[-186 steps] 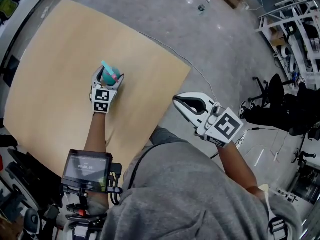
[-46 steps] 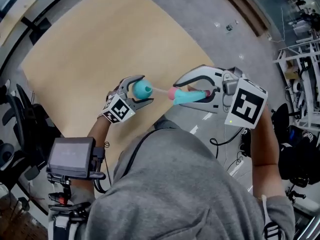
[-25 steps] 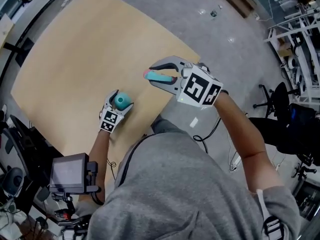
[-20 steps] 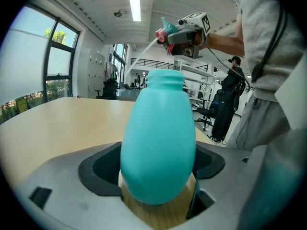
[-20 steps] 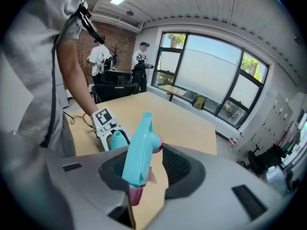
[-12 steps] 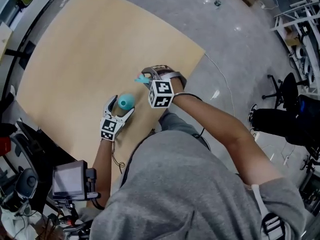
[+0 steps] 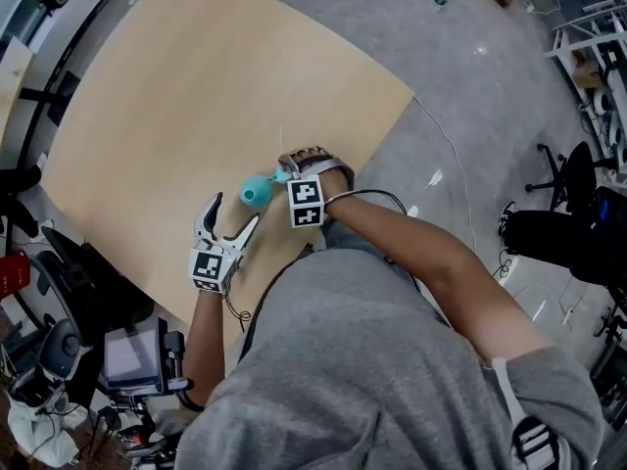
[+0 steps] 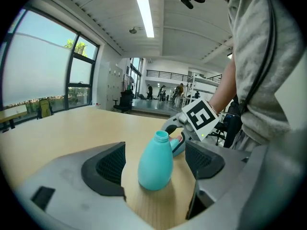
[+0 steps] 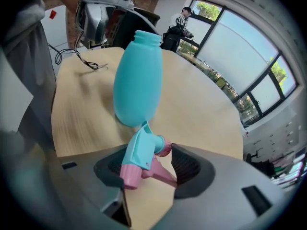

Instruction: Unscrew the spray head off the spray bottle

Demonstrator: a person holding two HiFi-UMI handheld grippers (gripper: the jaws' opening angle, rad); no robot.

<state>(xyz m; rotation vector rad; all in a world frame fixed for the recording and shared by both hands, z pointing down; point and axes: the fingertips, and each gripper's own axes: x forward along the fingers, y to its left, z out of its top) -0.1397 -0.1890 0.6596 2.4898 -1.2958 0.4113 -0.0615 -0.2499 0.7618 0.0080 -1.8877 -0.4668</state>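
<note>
The teal bottle (image 7: 256, 192) stands upright on the wooden table (image 7: 196, 86), its neck bare and open (image 8: 156, 164). My left gripper (image 7: 235, 211) is open just behind it, its jaws apart and off the bottle's sides. The teal and pink spray head (image 9: 141, 155) lies on the table right beside the bottle (image 9: 136, 80). My right gripper (image 7: 292, 164) points steeply down over it. Its jaws have just been opening, and the spray head sits loosely between them (image 9: 151, 166), leaning on one pad.
The table's near edge runs just under both grippers, with grey floor beyond its right side. A cable (image 7: 446, 155) trails over the floor and an office chair (image 7: 563, 213) stands at the right. A screen device (image 7: 132, 352) rides on the left forearm.
My right gripper has come down to the table with the spray head, beside the bottle. My left gripper has drawn back from the bottle, which stands free.
</note>
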